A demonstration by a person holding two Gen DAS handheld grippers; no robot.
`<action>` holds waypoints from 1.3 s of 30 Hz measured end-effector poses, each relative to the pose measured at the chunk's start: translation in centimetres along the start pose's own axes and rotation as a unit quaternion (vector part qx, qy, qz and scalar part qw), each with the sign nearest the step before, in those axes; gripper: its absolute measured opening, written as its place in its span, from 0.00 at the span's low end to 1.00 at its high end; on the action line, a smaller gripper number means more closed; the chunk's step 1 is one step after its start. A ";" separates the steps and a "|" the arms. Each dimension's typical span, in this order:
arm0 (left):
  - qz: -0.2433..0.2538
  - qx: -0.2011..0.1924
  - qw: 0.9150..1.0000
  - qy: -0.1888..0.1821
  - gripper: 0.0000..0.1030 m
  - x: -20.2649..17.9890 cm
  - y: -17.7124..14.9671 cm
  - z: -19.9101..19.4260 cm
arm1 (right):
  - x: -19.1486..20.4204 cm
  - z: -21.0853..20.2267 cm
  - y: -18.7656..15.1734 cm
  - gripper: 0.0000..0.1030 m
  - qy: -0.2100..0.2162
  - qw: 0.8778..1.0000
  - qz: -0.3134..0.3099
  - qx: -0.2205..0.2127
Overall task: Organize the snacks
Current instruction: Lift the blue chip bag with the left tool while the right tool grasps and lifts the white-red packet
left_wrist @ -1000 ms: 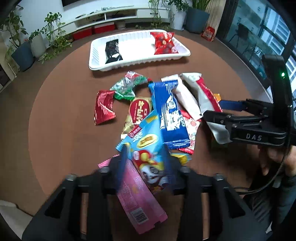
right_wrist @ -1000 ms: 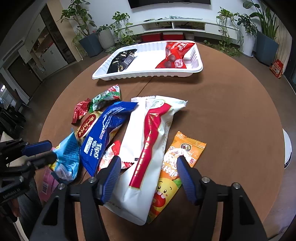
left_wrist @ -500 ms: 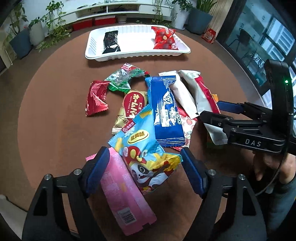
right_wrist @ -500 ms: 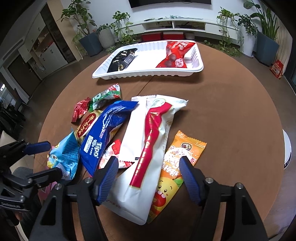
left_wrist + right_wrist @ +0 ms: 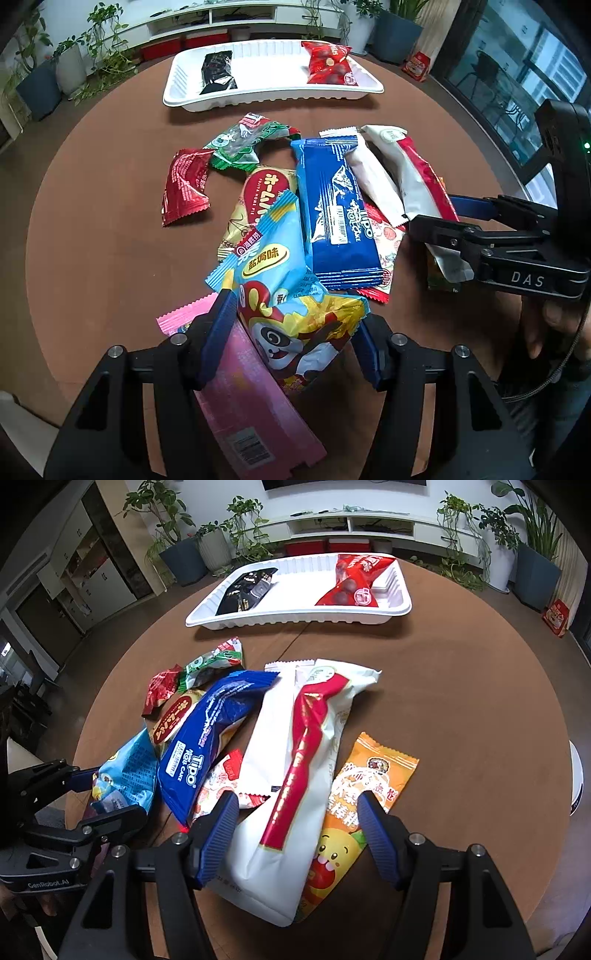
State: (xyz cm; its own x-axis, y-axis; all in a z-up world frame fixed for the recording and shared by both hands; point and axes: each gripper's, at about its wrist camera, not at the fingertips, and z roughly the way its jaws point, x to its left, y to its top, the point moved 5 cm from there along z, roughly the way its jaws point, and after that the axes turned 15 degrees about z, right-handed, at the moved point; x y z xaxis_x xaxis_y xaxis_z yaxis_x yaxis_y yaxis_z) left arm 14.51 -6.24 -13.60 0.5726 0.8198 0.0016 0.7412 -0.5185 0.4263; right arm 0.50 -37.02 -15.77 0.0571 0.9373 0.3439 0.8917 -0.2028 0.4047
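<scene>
Snacks are gripped and sorted on a round brown table (image 5: 461, 709).

Nearest, the left gripper (image 5: 295, 332) is seen with its jaws closing around the light blue bag (image 5: 280, 273); the left pad already touches the bag, which lies partly over a pink packet (image 5: 251, 402). The right gripper (image 5: 295, 823) is held with its jaws apart, and the white-and-red pack (image 5: 295, 775) is seen between them, not pressed; an orange packet (image 5: 354, 805) is beside it under the right finger. Further, a blue Tipo pack (image 5: 332, 218), a gold packet (image 5: 255, 199), a dark red wrapper (image 5: 184, 184) and a green one (image 5: 243, 144) are spread together. Farthest, a white tray (image 5: 273, 99) is placed, with a black packet (image 5: 218, 72) at its left end and a red bag (image 5: 328, 62) at its right end.
</scene>
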 end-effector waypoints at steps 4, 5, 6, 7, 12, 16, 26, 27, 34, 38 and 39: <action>-0.003 0.001 1.000 -0.001 0.58 0.0 0.0 0.2 | -0.2 0.2 0.0 0.68 0.000 1.000 0.005 0.001; -0.005 0.003 1.000 -0.003 0.58 0.1 -0.1 0.4 | -0.2 0.2 0.0 0.68 0.000 1.000 0.005 0.001; -0.007 0.004 1.000 -0.006 0.58 0.1 -0.1 0.5 | -0.2 0.2 0.0 0.68 0.000 1.000 0.004 0.001; -0.009 0.005 1.000 -0.008 0.58 0.1 -0.1 0.6 | -0.3 0.2 0.0 0.68 0.000 1.000 0.004 0.001; -0.014 -0.010 1.000 -0.013 0.56 0.3 -0.4 0.7 | -0.4 0.2 -0.1 0.58 -0.002 1.000 -0.001 0.005; -0.013 -0.020 1.000 -0.018 0.54 0.4 -0.5 0.6 | -0.7 0.3 -0.1 0.36 -0.004 1.000 -0.001 0.008; -0.011 -0.041 0.998 -0.036 0.43 0.5 -0.7 -0.1 | -0.5 -0.5 0.2 0.27 0.023 1.000 0.003 0.005; -0.014 -0.046 0.998 -0.038 0.43 0.7 -0.8 -0.3 | -0.5 -0.7 0.3 0.27 0.026 1.000 0.004 0.002; -0.030 -0.076 0.995 -0.053 0.42 1.2 -0.7 -2.1 | -0.6 -1.9 0.9 0.26 0.038 0.999 0.007 -0.019; -0.036 -0.093 0.993 -0.060 0.42 1.4 -0.5 -3.1 | -0.5 -2.8 1.4 0.23 0.051 0.998 0.009 -0.034; -0.037 -0.097 0.993 -0.062 0.42 1.5 -0.4 -3.3 | -0.5 -3.1 1.4 0.22 0.054 0.998 0.008 -0.038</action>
State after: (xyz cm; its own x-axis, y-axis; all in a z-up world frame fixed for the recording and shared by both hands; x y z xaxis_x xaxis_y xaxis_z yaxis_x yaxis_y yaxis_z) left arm 13.91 -4.01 -10.76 0.5660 0.8120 -0.1424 0.7088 -0.3911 0.5870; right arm 0.32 -38.63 -12.78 0.0195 0.8984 0.4388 0.8538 -0.2433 0.4602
